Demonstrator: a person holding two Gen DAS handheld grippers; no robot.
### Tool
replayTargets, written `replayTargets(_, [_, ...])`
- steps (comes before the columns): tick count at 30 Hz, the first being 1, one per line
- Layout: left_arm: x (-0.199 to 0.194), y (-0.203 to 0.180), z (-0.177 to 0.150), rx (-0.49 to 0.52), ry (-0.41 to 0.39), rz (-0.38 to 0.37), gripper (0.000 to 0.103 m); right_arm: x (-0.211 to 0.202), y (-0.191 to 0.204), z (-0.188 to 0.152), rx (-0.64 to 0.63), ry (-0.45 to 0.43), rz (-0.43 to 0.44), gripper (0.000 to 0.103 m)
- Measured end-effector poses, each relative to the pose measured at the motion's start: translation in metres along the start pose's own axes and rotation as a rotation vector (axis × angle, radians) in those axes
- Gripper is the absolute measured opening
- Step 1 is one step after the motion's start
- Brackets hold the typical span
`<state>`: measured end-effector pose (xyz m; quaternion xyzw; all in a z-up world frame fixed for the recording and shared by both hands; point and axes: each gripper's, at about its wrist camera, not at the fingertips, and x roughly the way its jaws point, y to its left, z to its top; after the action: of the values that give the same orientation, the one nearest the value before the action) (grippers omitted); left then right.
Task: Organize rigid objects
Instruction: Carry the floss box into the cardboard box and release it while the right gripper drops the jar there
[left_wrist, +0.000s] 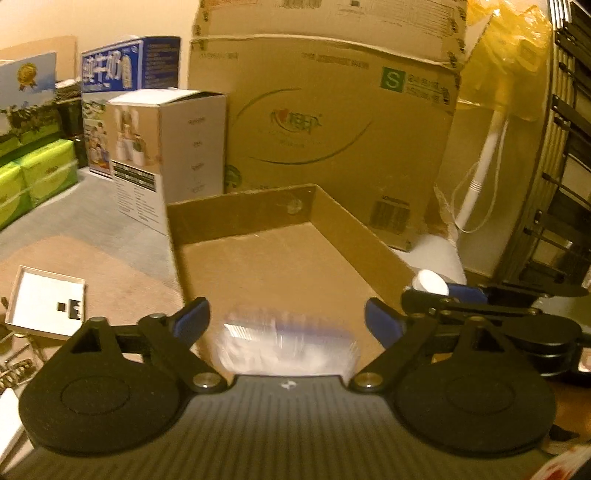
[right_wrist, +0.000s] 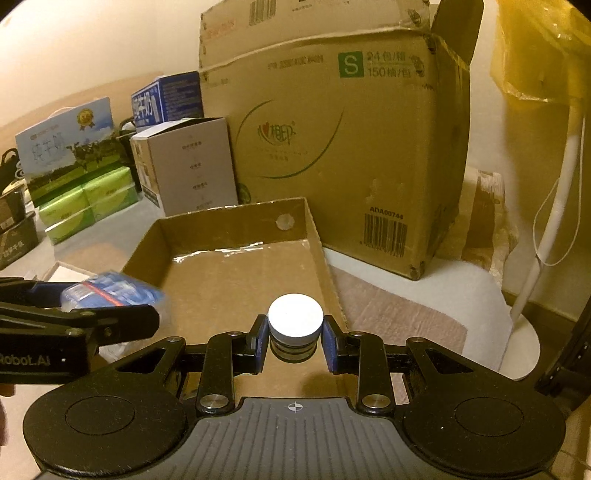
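We record, on the large carton (right_wrist: 332, 147) standing behind the work area, a green square marked "S", "24" and "150" among Chinese characters, and the code "ADA00744" above a barcode; its brand logo is in Chinese script we do not read. A blue milk carton (right_wrist: 166, 98), a grey-white product box (right_wrist: 188, 162) and green tissue packs (right_wrist: 88, 206) stand to the left, their print too small to read. The left gripper (left_wrist: 288, 321) is level over the near end of the shallow cardboard tray (left_wrist: 354, 229), jaws spread wide in its own view, with a blurred clear-and-blue plastic packet (left_wrist: 288, 347) lying between them; whether the pads touch it we cannot tell. In the right wrist view the same packet (right_wrist: 110, 291) shows with a red stripe beside the left gripper's arm, which bears "Robot.AI". The right gripper (right_wrist: 294, 338) is held level over the tray's near right corner, jaws closed narrow on a small jar (right_wrist: 294, 321) with a white lid, upright, above the tray floor (right_wrist: 229, 280). A white open box (left_wrist: 46, 302) lies left of the tray. The jar's lower body is dark and hard to make out; the surface beneath is partly cut off.
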<state>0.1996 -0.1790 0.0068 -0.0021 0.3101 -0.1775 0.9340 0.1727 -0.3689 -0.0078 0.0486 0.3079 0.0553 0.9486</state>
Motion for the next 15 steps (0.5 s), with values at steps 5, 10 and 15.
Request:
replayTargets(5, [-0.009, 0.017, -0.004, -0.02, 0.0, 0.03, 0.091, 0.001, 0.001, -0.001, -0.001, 0.006, 0.008, 0.031])
replayTargets(10, [-0.022, 0.032, -0.008, -0.036, 0.004, 0.06, 0.091, 0.003, 0.006, -0.003, -0.002, 0.014, 0.018, 0.031])
replayTargets(15, [-0.03, 0.038, -0.013, -0.045, 0.002, 0.075, 0.091, 0.004, 0.011, -0.002, -0.004, 0.016, 0.028, 0.031])
